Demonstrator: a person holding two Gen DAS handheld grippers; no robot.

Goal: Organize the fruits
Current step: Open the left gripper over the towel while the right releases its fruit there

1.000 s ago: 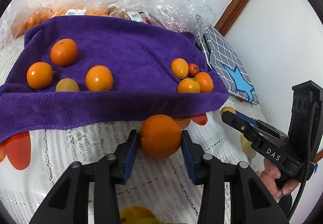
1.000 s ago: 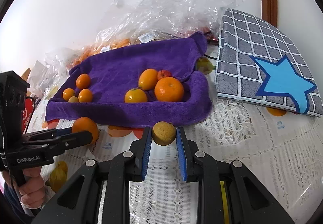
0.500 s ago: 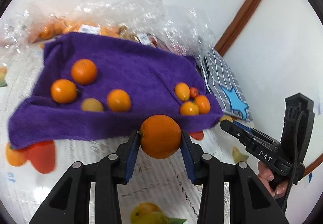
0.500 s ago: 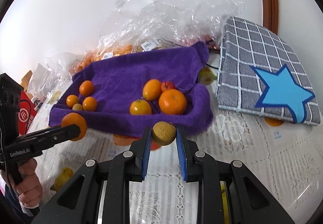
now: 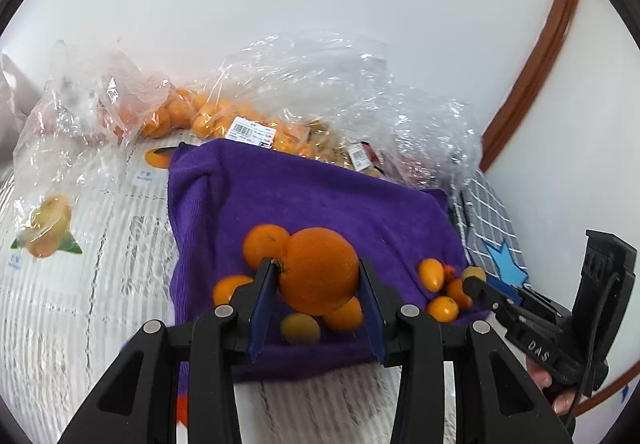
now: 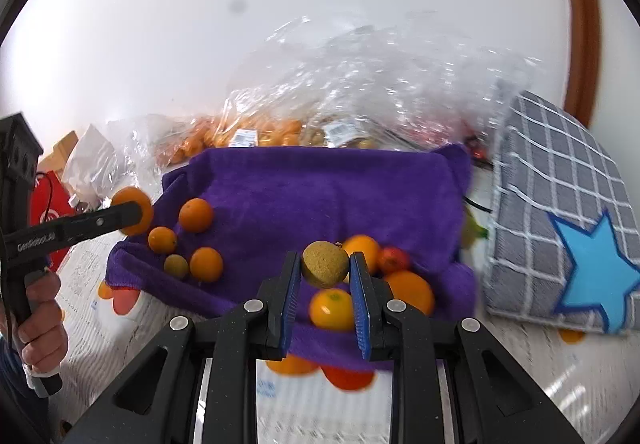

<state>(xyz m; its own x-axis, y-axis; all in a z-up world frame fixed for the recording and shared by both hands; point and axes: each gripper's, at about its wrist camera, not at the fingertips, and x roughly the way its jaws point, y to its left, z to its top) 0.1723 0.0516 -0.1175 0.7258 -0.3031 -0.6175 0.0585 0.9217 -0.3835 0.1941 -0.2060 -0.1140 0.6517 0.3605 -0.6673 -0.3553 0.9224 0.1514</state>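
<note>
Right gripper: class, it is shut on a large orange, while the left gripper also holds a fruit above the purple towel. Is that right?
Not quite. The right gripper is shut on a small yellow-brown fruit, as the right wrist view shows. The large orange sits in the left gripper, seen in the left wrist view. Both are indeed held above the purple towel.

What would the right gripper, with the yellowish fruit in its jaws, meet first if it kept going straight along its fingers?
Probably the right-hand fruit cluster on the purple towel: the right gripper points at the small orange fruit there, though depth is unclear.
</note>
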